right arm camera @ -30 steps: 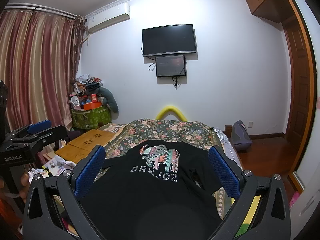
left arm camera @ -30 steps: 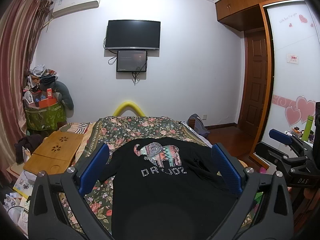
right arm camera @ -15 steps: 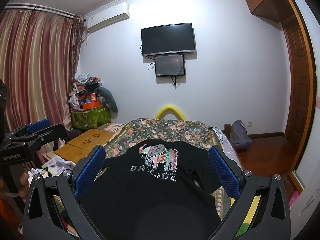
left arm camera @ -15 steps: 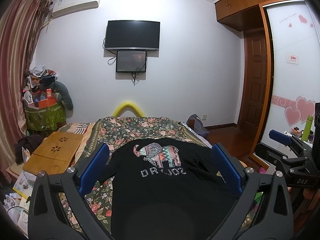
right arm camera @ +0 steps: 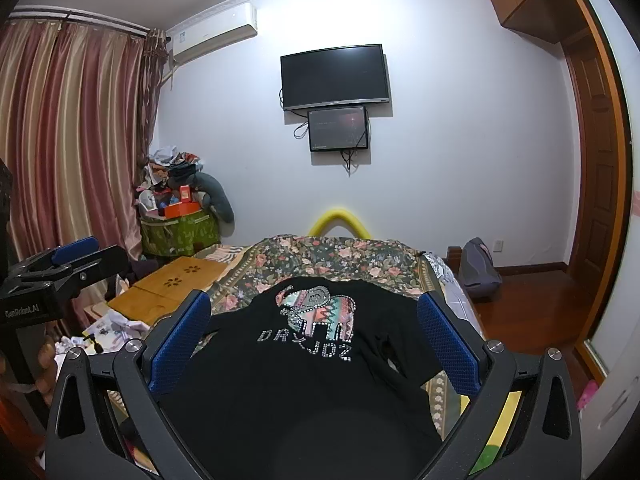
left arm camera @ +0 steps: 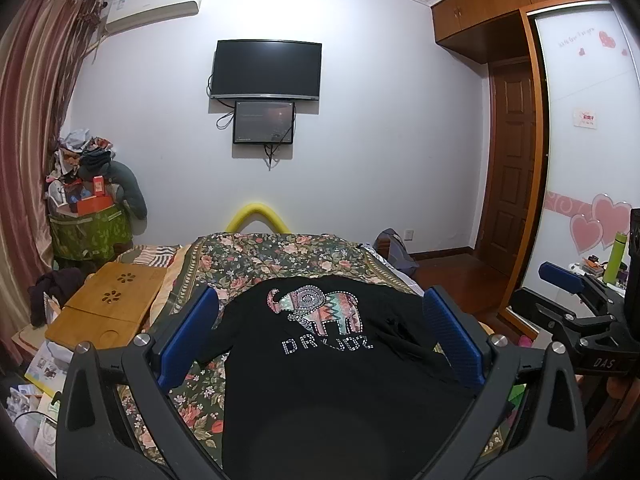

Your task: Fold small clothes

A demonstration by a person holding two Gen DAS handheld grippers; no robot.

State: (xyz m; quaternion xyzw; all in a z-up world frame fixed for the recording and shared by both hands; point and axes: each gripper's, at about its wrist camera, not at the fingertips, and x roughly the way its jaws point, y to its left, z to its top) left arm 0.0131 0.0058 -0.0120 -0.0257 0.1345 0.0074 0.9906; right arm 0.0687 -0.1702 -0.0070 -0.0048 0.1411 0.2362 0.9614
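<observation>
A black long-sleeved top (left arm camera: 320, 376) with a beaded elephant print and silver letters lies spread flat, front up, on the floral bedspread (left arm camera: 280, 252). My left gripper (left arm camera: 320, 312) hangs above its near part, open, nothing between the blue pads. In the right wrist view the same top (right arm camera: 304, 376) lies under my right gripper (right arm camera: 314, 312), which is also open and holds nothing. Each gripper shows at the other view's edge: the right gripper (left arm camera: 576, 296) at the right side, the left gripper (right arm camera: 68, 264) at the left side.
A wooden lap table (left arm camera: 108, 304) sits left of the bed, with papers (left arm camera: 44, 364) on the floor below. A green basket (left arm camera: 90, 232) piled with clutter stands in the left corner. A bag (right arm camera: 478, 268) and a wooden door (left arm camera: 514, 160) are to the right.
Both views drift very slightly; the right wrist view shifts a little sideways. The top lies as before and both grippers stay open.
</observation>
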